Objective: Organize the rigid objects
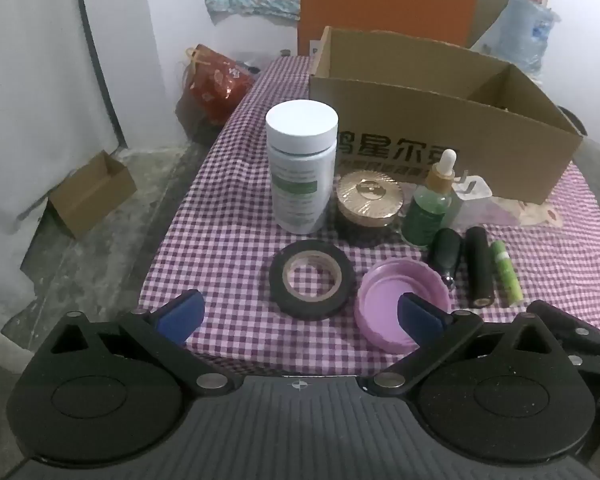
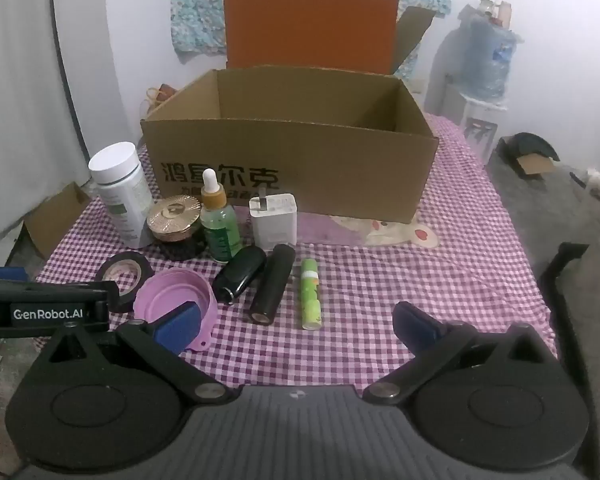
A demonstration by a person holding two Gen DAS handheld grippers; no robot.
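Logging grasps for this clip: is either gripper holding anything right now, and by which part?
Nothing is held. The left gripper and the right gripper both have open jaws with only tablecloth showing between them; the purple lid lies untouched.

2 bottles (image 2: 121, 190), 1 box (image 2: 292, 152), 2 black cylinders (image 2: 271, 284).

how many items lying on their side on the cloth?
3, side by side in the front row: dark oval case, black cylinder to its right, green tube rightmost. Everything else stands upright or lies flat. Anything behind the cardboard box stays hidden.
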